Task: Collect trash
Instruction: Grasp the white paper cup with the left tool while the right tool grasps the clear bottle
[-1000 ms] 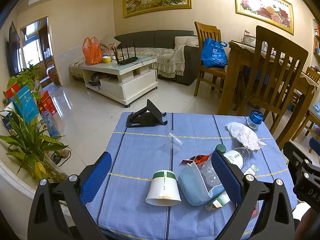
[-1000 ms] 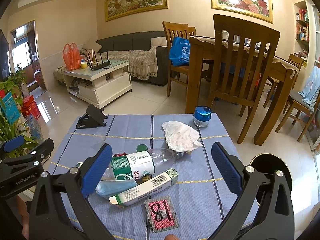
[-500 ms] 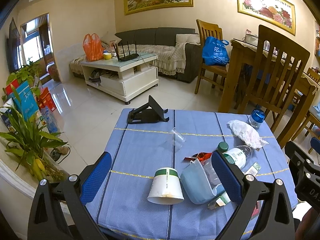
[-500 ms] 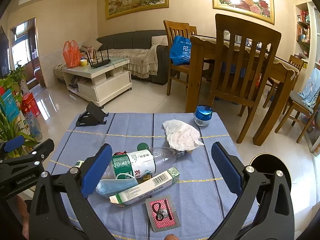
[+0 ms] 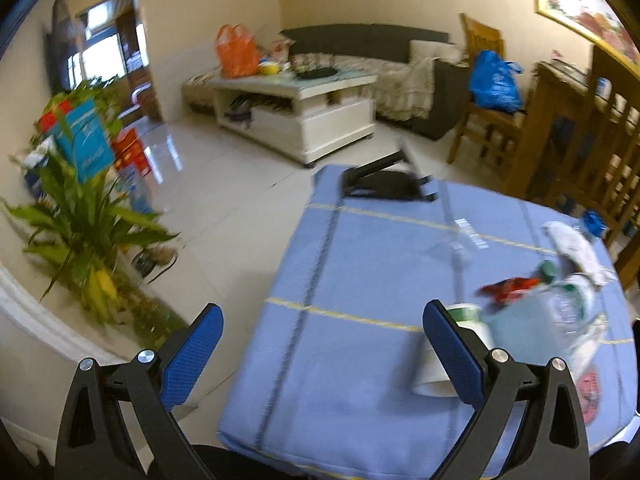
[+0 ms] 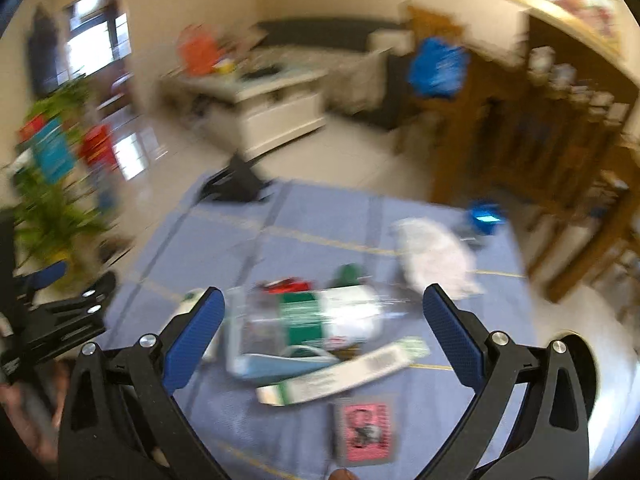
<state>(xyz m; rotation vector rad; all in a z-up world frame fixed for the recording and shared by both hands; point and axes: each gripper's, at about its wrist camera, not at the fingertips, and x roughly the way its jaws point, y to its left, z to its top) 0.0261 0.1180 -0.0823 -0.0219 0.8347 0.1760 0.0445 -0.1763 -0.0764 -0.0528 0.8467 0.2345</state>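
Note:
Trash lies on a blue tablecloth [image 5: 360, 272]. A tipped white paper cup [image 5: 452, 356] lies by my left gripper's right finger. Beside it are a blue face mask [image 6: 280, 362], a clear plastic bottle with a green label [image 6: 320, 316], a red wrapper [image 5: 508, 286], a long white and green box [image 6: 344, 372] and a crumpled white tissue [image 6: 436, 256]. A clear plastic cup [image 5: 460, 236] lies mid-table. My left gripper [image 5: 320, 344] is open and empty, over the table's left edge. My right gripper [image 6: 322, 328] is open and empty, above the bottle.
A black phone stand [image 5: 384, 180] sits at the table's far edge. A blue-capped jar [image 6: 486, 218] stands far right. A pink tag [image 6: 366, 432] lies near the front. A potted plant [image 5: 84, 232] stands on the left, wooden chairs [image 5: 580, 152] on the right.
Both views have swung left and tilted, with motion blur. The left gripper has moved left off the trash pile. The right gripper has moved closer over the bottle. Both stay open.

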